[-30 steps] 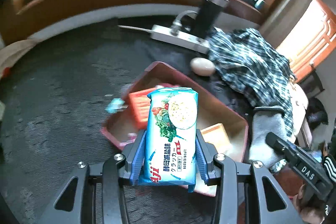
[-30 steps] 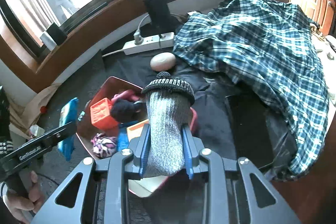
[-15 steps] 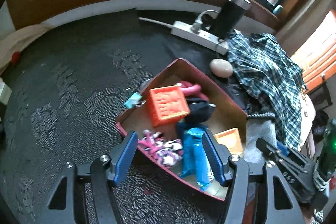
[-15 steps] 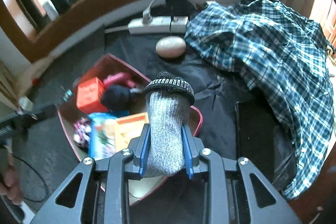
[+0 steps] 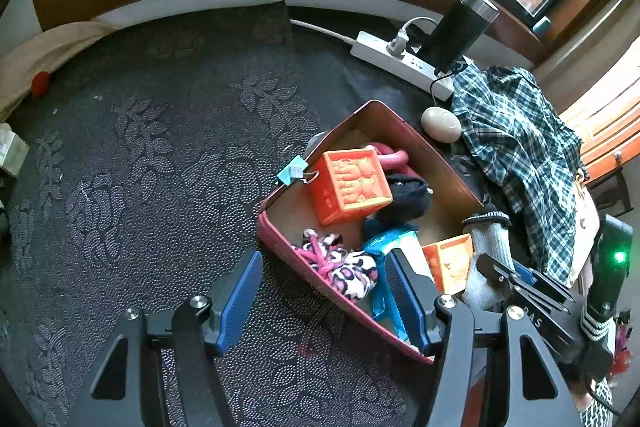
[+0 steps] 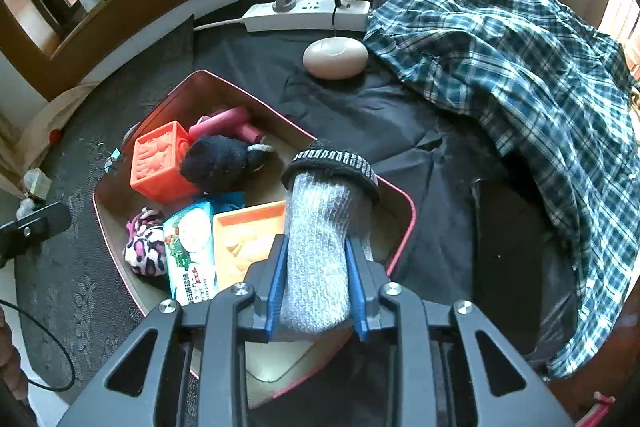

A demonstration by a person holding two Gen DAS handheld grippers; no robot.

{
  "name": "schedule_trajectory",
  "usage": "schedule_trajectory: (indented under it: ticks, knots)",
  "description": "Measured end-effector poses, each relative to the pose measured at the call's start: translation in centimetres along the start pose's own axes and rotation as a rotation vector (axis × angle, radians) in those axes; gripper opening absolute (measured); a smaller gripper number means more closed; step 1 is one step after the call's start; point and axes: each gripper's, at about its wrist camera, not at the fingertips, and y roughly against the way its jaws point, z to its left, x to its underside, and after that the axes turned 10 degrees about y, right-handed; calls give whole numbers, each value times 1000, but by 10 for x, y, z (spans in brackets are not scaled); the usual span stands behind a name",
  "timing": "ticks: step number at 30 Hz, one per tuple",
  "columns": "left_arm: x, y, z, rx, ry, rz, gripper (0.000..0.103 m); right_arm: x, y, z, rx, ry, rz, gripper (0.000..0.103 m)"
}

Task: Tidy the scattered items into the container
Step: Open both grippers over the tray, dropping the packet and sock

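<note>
biscuit pack [image 6: 191, 251] now released in tray [image 6: 404, 227], left gripper [image 5: 324, 297] empty

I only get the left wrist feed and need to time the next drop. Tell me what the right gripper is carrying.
Observer: The right gripper is shut on a grey sock with a dark striped cuff, upright between the blue pads.
Operator: Say where it hangs over the container.
Observer: Over the near right part of the red container, above the flat orange tray.
Operator: Confirm the biscuit pack lies flat.
Observer: Yes, the biscuit pack lies face up between the leopard-print scrunchie and that tray.
</note>
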Motion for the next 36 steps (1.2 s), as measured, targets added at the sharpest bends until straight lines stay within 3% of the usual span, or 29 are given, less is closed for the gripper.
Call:
schedule_trajectory:
  ticks: [10, 21, 27, 36]
  knots:
    - [6, 11, 20, 2, 20, 4, 65, -6, -8, -2, -27, -17, 31, 30]
    - [15, 26, 48, -7, 62, -6, 65, -2, -16, -28, -193, -215, 74, 31]
    - [17, 37, 56, -10, 68, -29, 65, -3, -4, -26, -138, -209, 55, 40]
    - [22, 41, 65, -3, 89, -33, 65, -8, 38, -23, -30, -202, -53, 41]
